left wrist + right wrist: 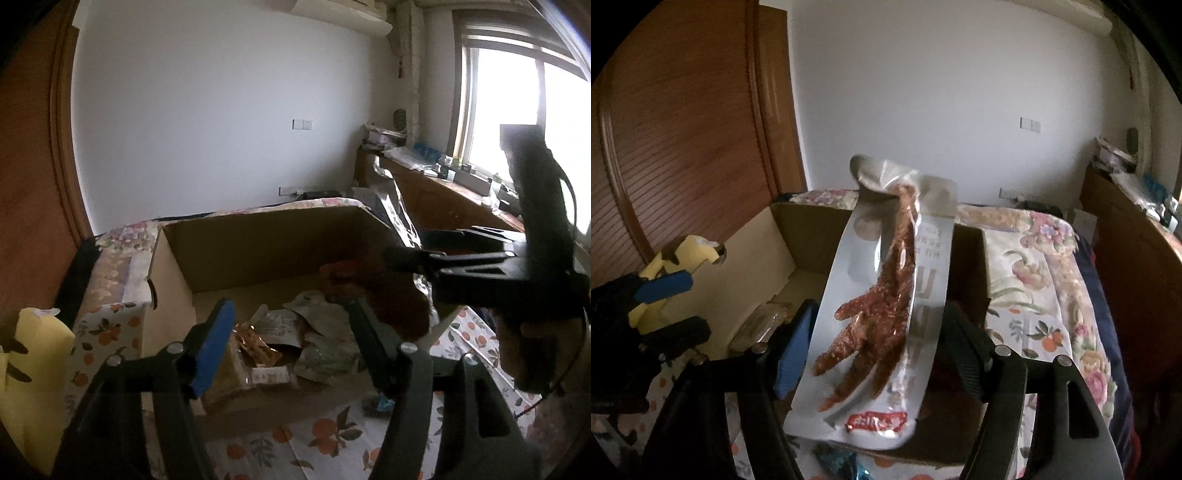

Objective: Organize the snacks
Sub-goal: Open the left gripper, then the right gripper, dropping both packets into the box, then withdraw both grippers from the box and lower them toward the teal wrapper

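the right gripper (875,354) has its jaws clamped on a vacuum-sealed chicken foot packet (882,295). the packet stands nearly upright between the fingers, its crumpled top edge leaning away from the camera and its red label at the bottom. it is held over the near right part of the cardboard box (798,236). in the left wrist view the same packet (376,291) shows as a dark reddish shape gripped by the right gripper (402,258), above the right side of the box interior.

the left gripper (291,332) holds nothing; its jaws stand apart, one blue-padded finger (216,347) on the left and a dark ribbed one on the right. it hangs over the near edge of the cardboard box (173,280).

inside the box, on its floor, lie several snack packets (280,343): pale pouches, a greenish one and an orange-brown one, loosely overlapping.

the box rests on a cloth printed with oranges (325,432), which covers a bed with a floral blanket (1041,258). a small blue-wrapped item (382,402) lies on the cloth just beside the box's near right corner. a yellow plush toy (33,369) sits to the left of the box. a wooden wardrobe (683,129) stands behind on the left.
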{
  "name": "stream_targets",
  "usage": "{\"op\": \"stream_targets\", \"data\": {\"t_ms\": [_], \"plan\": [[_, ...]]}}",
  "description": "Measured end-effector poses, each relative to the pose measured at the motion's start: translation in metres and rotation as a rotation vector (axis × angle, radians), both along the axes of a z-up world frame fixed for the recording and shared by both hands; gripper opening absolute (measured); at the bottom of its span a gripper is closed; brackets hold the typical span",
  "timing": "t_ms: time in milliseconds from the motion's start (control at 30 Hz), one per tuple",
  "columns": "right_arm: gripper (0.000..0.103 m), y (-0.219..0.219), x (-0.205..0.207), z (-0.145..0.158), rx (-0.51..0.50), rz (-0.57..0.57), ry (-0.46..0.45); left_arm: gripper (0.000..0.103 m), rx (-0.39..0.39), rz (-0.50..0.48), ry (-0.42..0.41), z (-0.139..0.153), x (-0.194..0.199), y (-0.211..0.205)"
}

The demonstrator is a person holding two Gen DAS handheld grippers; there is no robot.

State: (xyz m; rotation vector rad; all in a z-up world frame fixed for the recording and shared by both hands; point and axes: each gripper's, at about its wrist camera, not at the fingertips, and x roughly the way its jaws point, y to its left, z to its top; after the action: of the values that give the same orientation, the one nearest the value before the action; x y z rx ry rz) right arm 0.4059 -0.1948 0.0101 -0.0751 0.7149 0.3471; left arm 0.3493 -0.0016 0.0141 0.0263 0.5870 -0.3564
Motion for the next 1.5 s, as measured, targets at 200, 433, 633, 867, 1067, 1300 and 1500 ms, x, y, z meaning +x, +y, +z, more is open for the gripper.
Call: {"op": "stream_targets", "data": {"t_ms": [200, 433, 633, 867, 1067, 1300, 1500], "plan": [[0.080, 0.002, 0.008, -0.012, -0.076, -0.003, 0.040, 0.065, 0.001, -0.002, -0.001, 0.006, -0.014, -0.002], [0.080, -0.011, -0.024, -0.005, -0.008, -0.006, 0.018, 0.067, 0.024, 0.002, -0.029, 0.005, -0.033, -0.005], [0.081, -0.034, -0.077, 0.004, 0.002, -0.022, -0.031, 0.069, -0.019, -0.029, -0.017, -0.005, -0.056, -0.014], [0.082, -0.076, -0.128, -0.018, 0.014, -0.040, -0.002, 0.069, -0.063, -0.043, 0.020, -0.034, -0.077, -0.036], [0.082, -0.101, -0.142, -0.051, 0.009, -0.092, 0.045, 0.069, -0.117, -0.074, 0.100, -0.059, -0.081, -0.064], [0.082, -0.110, -0.122, -0.088, 0.027, -0.031, 0.140, 0.069, -0.103, -0.039, 0.163, -0.079, -0.074, -0.097], [0.077, -0.099, -0.091, -0.105, -0.001, 0.084, 0.217, 0.069, -0.120, -0.006, 0.198, -0.093, -0.063, -0.098]]}}
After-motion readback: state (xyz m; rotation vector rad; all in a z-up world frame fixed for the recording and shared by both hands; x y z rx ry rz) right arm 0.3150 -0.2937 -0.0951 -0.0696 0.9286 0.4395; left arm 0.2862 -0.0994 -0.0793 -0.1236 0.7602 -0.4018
